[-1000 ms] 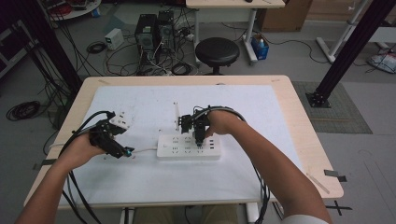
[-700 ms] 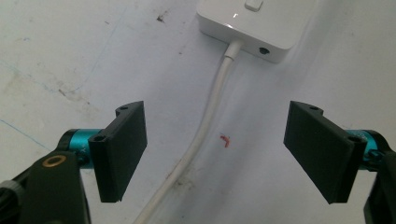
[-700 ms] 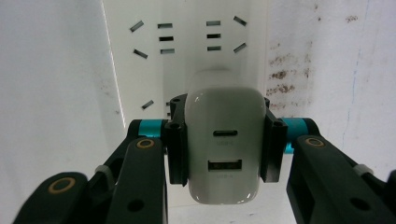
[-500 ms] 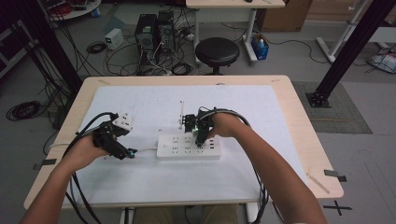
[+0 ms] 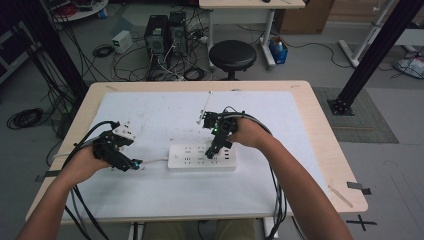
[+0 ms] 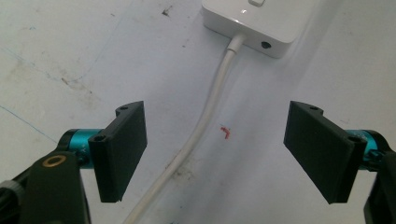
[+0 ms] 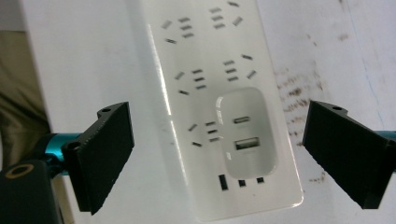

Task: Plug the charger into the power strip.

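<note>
Charger [image 7: 246, 133] sits plugged into the white strip [image 5: 202, 156] mid-table, at its right end. Right gripper [image 5: 214, 151] hovers just above it; its jaws have just been opening and now stand apart, touching nothing. Left gripper [image 5: 134, 164] has jaws apart astride the strip's cord [image 6: 205, 112], no contact.

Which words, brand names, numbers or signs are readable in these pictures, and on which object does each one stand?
No readable text stands anywhere.
White power strip: socket slots, no printed word or brand.
White charger plugged into it: two ports, no label.
Left gripper and right gripper: plain black jaws, no marking.
Red mark beside the cable: a small scrap or stain, not a letter.
Floor things in the high view: too small to read.
</note>
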`<state>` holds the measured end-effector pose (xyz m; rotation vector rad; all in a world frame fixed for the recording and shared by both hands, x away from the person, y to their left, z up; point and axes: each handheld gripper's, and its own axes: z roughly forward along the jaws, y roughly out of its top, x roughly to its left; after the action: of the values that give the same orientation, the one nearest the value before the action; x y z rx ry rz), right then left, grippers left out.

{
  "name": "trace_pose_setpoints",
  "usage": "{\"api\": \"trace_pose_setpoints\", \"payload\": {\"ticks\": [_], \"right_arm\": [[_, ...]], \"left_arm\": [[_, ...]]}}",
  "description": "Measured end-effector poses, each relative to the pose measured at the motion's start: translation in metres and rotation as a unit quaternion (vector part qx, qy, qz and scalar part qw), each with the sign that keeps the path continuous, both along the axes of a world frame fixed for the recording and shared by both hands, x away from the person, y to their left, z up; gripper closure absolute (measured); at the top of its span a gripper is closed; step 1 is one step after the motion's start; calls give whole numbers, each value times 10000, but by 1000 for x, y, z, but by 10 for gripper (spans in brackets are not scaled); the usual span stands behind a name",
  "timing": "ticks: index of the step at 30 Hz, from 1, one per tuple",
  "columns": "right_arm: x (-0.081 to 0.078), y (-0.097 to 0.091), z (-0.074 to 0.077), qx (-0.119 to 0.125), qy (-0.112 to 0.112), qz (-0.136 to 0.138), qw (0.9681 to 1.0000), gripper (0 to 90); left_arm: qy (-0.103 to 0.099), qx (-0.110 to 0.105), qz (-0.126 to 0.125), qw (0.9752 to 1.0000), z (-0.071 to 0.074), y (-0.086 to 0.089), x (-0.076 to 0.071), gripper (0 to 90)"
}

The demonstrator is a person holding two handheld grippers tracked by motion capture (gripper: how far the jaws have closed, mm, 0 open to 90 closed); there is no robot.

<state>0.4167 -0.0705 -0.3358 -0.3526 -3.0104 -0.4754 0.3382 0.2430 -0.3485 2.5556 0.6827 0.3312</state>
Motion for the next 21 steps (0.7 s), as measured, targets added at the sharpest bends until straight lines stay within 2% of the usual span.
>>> {"api": "trace_pose_setpoints", "payload": {"ticks": [1,2,4,9,11,16,19,21], "right_arm": [[-1,0,2,-9,-168,-47,9998,84],[-2,1,5,-125,-275,-204,9993,83],[-3,0,8,-168,-474,-237,9985,5],[-4,-6,25,-26,-907,-476,9947,7],[-6,-10,30,-96,-1047,-644,9924,7],[-12,-31,40,-22,-1102,-757,9910,7],[-16,-49,47,24,-982,-889,9912,7],[-19,-62,50,74,-980,-1043,9897,7]], "left_arm": [[-10,-33,6,10000,0,0,0,214],[-10,-38,9,10000,0,-1,-1,214],[-5,-17,-32,10000,1,-1,-1,214],[-19,0,-37,10000,3,-2,-3,214],[-40,-27,-12,10000,4,-2,-3,214],[-86,-42,39,9999,9,-2,-2,214],[-108,-62,90,9999,13,-2,-2,213],[-141,-78,132,9998,15,-2,-1,213]]}}
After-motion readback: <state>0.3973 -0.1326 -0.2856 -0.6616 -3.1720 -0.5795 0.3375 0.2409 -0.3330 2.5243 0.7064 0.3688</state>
